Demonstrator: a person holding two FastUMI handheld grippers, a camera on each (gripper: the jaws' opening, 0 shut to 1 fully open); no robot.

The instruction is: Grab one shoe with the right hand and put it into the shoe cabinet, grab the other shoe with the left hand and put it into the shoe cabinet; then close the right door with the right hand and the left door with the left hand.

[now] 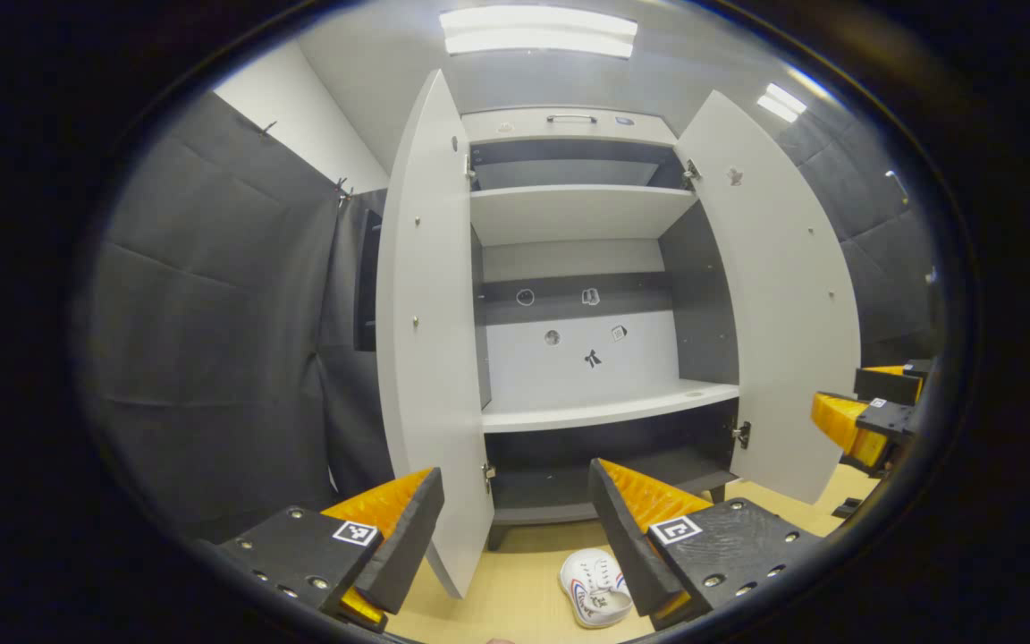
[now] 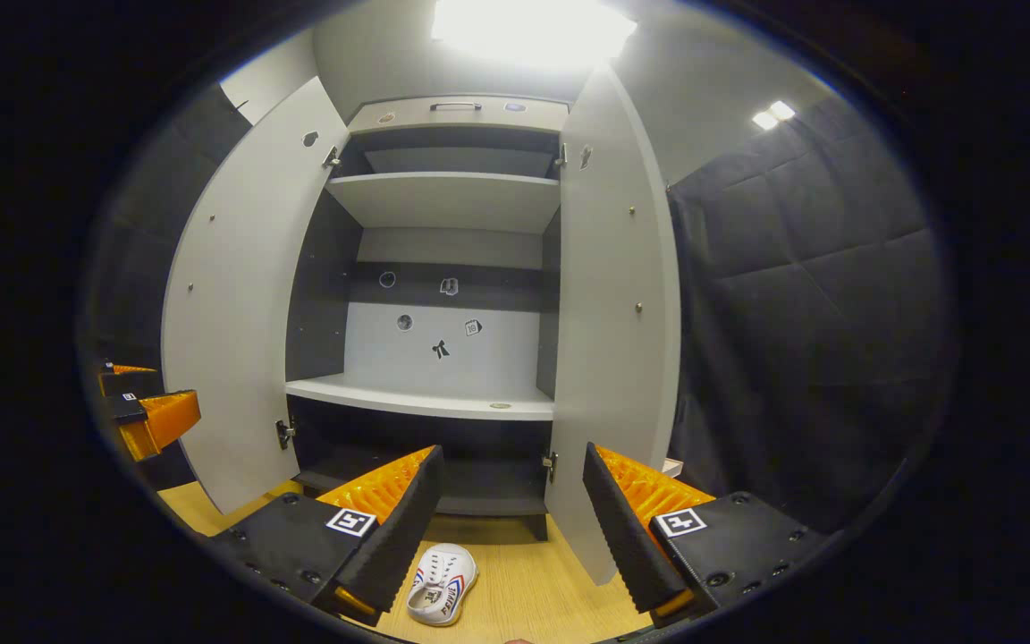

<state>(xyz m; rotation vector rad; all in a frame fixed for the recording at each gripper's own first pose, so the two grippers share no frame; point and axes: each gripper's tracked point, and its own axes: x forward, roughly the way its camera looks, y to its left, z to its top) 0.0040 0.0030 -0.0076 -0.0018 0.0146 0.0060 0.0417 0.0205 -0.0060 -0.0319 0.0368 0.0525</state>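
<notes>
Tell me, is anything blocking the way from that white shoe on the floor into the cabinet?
Nothing visible does. The white shoe lies on the bare wooden floor just in front of the cabinet, both doors stand wide open, and the shelves look bare. The right gripper is open, above the shoe.

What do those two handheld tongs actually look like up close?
Each of the tongs is a pair of long, wedge-shaped fingers with ridged inner faces. They sit on flat black blocks studded with small screws, and each block carries a square black-and-white marker tag. The left tongs and the right tongs look alike. No cables or sleeves are visible.
</notes>
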